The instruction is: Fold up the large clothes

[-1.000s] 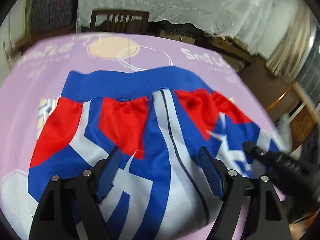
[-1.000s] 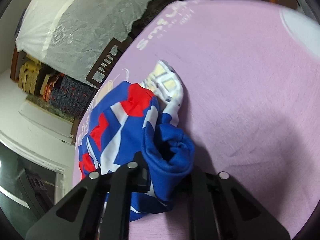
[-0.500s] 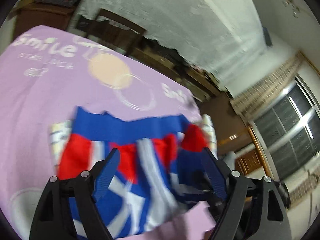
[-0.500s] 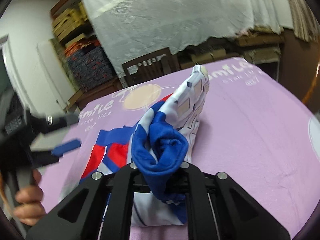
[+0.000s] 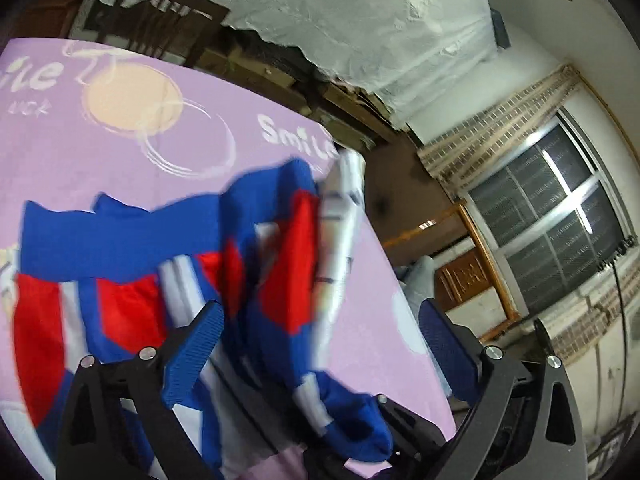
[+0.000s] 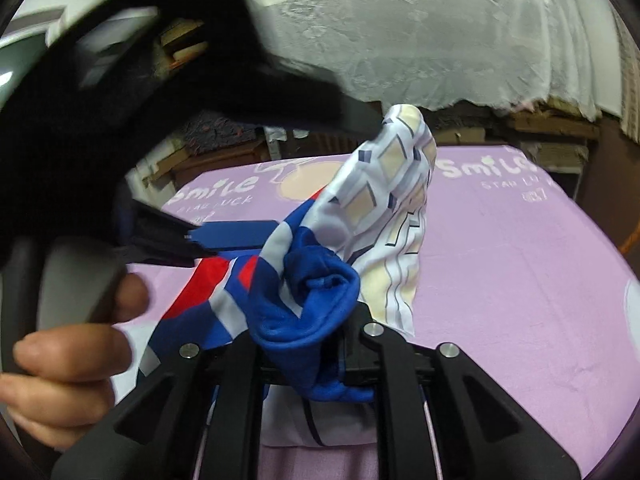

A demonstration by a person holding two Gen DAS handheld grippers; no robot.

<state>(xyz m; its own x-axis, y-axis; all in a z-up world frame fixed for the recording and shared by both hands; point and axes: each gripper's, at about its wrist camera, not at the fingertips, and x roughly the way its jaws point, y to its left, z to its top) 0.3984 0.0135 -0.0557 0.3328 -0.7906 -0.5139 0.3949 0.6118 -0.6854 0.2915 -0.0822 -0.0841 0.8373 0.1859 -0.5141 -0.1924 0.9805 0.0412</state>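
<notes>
A red, white and blue garment (image 5: 132,276) lies on the purple cloth-covered table (image 5: 180,152). Its right part is lifted and bunched. My right gripper (image 6: 316,344) is shut on a blue fold of the garment (image 6: 308,292) and holds it above the table, with a white patterned underside (image 6: 400,184) hanging up behind. My left gripper (image 5: 320,344) is open above the garment, its blue pads (image 5: 196,356) apart with nothing between them. It also shows in the right wrist view (image 6: 236,236), close on the left, with the person's hand (image 6: 68,360).
The purple cloth carries white "Smile" lettering (image 6: 484,168) and a peach circle (image 5: 132,100). A dark wooden chair (image 5: 160,28) stands behind the table. A white sheet (image 6: 400,40) covers furniture at the back. A window (image 5: 552,208) is at the right.
My right gripper has lifted the held blue fold higher and swung it over toward the left. My left gripper has risen off the garment and now sits close beside the right one.
</notes>
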